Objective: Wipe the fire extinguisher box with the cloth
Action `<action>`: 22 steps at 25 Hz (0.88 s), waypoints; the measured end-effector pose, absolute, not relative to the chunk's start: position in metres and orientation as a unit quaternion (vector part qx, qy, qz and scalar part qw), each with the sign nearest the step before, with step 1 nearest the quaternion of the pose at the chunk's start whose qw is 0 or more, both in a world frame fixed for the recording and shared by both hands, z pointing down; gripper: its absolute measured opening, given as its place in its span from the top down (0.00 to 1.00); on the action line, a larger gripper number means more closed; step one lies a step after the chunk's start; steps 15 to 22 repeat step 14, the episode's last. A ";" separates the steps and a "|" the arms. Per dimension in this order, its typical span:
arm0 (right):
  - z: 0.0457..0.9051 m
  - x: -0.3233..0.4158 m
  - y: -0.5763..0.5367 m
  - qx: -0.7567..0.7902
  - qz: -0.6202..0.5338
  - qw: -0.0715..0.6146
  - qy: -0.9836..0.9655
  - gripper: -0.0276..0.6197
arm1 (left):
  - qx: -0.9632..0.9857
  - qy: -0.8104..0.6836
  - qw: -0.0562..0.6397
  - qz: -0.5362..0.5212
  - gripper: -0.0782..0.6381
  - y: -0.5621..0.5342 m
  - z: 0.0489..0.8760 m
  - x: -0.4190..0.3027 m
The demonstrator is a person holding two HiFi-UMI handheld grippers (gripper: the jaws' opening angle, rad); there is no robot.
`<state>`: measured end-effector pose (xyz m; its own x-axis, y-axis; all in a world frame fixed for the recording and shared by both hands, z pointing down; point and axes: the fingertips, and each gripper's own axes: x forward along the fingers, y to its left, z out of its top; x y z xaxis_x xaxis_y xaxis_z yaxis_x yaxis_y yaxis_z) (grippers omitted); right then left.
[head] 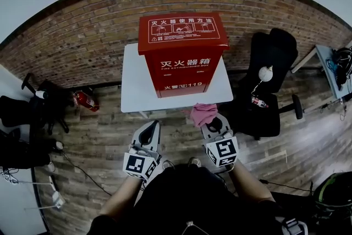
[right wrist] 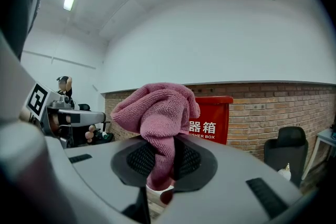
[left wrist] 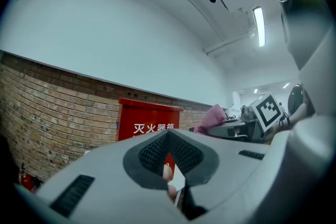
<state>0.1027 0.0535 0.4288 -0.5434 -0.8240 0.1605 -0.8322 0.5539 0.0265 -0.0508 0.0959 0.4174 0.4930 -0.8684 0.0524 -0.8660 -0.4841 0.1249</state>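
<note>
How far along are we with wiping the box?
Done: the cloth is clamped in the right gripper. In hand: it hangs at the front edge of the table, short of the fire extinguisher box and not touching it. Left: all the wiping. The left gripper is shut on nothing, short of the table.

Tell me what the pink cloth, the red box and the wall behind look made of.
The pink cloth shows fuzzy looped pile, likely microfibre. The fire extinguisher box has smooth painted red panels, probably sheet metal. The wall is exposed brown brick with mortar lines.
</note>
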 end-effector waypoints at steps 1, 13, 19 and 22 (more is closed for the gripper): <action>0.427 0.103 0.053 0.470 0.026 0.077 -0.879 0.84 | 0.862 -0.502 0.064 -0.010 0.86 0.096 0.416 -0.050; 0.418 0.097 0.061 0.450 0.026 0.083 -0.889 0.84 | 0.858 -0.510 0.057 -0.014 0.86 0.099 0.405 -0.044; 0.417 0.099 0.062 0.451 0.025 0.083 -0.888 0.84 | 0.858 -0.510 0.055 -0.018 0.86 0.100 0.405 -0.043; 0.417 0.099 0.062 0.451 0.025 0.083 -0.888 0.84 | 0.858 -0.510 0.055 -0.018 0.86 0.100 0.405 -0.043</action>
